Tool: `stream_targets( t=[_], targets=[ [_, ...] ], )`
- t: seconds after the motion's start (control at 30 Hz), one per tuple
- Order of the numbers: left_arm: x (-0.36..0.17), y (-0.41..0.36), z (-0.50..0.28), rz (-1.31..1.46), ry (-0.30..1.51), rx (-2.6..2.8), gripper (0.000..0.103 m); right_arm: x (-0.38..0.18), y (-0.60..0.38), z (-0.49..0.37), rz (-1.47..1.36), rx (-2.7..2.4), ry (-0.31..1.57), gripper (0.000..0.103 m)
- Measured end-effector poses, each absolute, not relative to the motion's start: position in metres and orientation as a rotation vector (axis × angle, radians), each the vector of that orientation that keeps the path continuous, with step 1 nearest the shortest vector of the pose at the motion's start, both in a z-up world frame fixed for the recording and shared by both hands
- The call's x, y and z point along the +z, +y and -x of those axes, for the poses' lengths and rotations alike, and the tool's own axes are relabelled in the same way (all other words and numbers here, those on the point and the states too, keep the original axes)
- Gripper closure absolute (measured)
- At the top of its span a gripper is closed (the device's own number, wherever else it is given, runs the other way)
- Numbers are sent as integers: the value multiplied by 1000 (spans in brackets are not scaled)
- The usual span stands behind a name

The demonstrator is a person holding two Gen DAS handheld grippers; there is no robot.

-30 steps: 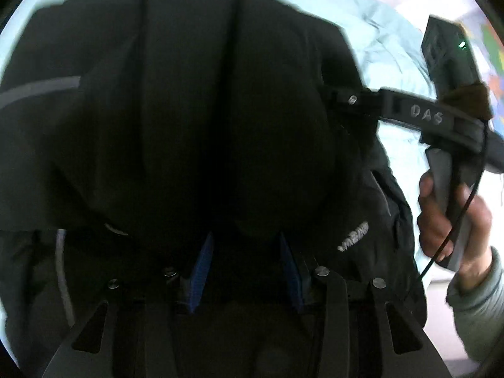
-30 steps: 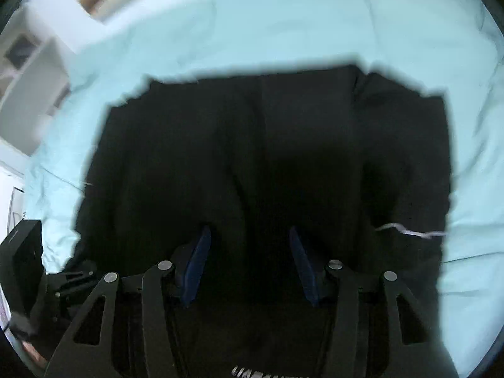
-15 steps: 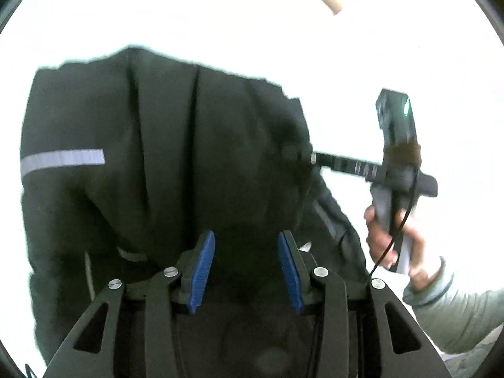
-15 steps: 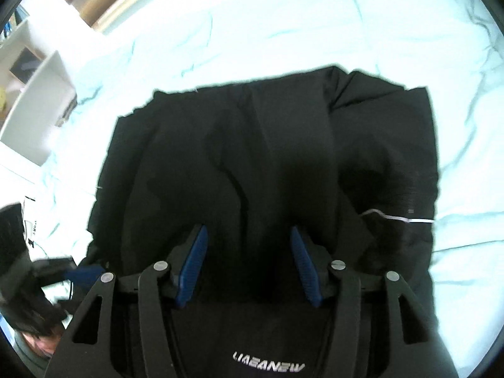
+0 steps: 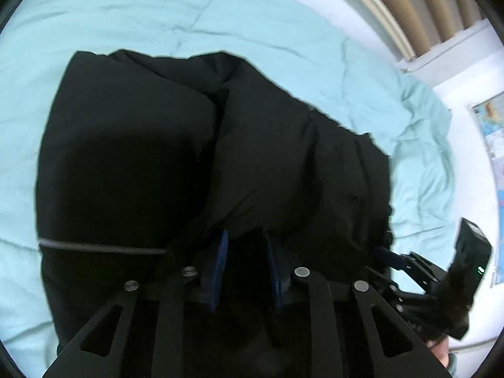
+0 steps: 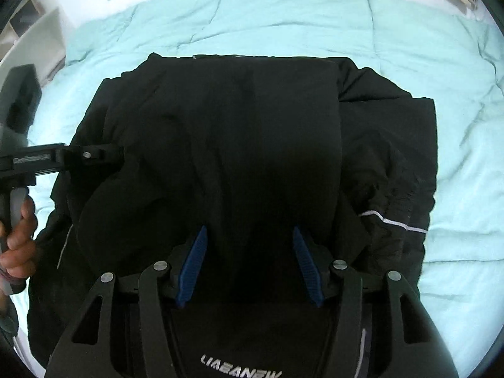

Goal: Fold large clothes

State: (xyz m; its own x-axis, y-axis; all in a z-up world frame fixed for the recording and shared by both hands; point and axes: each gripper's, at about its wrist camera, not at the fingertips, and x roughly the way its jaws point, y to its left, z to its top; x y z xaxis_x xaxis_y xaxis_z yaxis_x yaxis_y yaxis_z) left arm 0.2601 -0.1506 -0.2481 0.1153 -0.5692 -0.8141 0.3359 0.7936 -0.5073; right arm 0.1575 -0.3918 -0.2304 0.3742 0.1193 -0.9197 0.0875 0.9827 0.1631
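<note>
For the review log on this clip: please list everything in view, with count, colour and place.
Black padded jacket: one, black with thin pale piping, part-folded in the middle of the bed.
Quilted duvet: one, pale turquoise, under the jacket.
Wooden slats: several, tan, beyond the bed.
Map poster: one, multicoloured, wall at the right.
White shelf unit: one, upper left.
Left gripper: blue fingers narrowing, jacket fabric between them.
Right gripper: blue fingers apart over the jacket.
Hand: one, on the left gripper's handle.

The folded jacket (image 6: 239, 145) lay in the middle of the quilt (image 6: 283, 19), the left gripper (image 6: 104, 154) at its left edge and the right gripper (image 6: 249, 261) over its near edge.
</note>
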Motion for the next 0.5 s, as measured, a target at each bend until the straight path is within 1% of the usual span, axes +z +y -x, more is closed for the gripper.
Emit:
stream_targets(
  t=[0.2, 0.27, 0.37, 0.5],
  targets=[
    [-199, -103, -209, 238, 1223, -701, 75, -199, -405, -112, -245, 20, 1159, 44],
    [-186, -81, -190, 233, 1206, -687, 71, -189, -406, -95, -259, 6, 1148, 43],
    [-174, -52, -161, 204, 1186, -641, 65, -176, -413, -59, -296, -12, 1141, 40],
    [-155, -14, -111, 157, 1153, -559, 63, -163, -407, -22, -300, -41, 1135, 40]
  ],
)
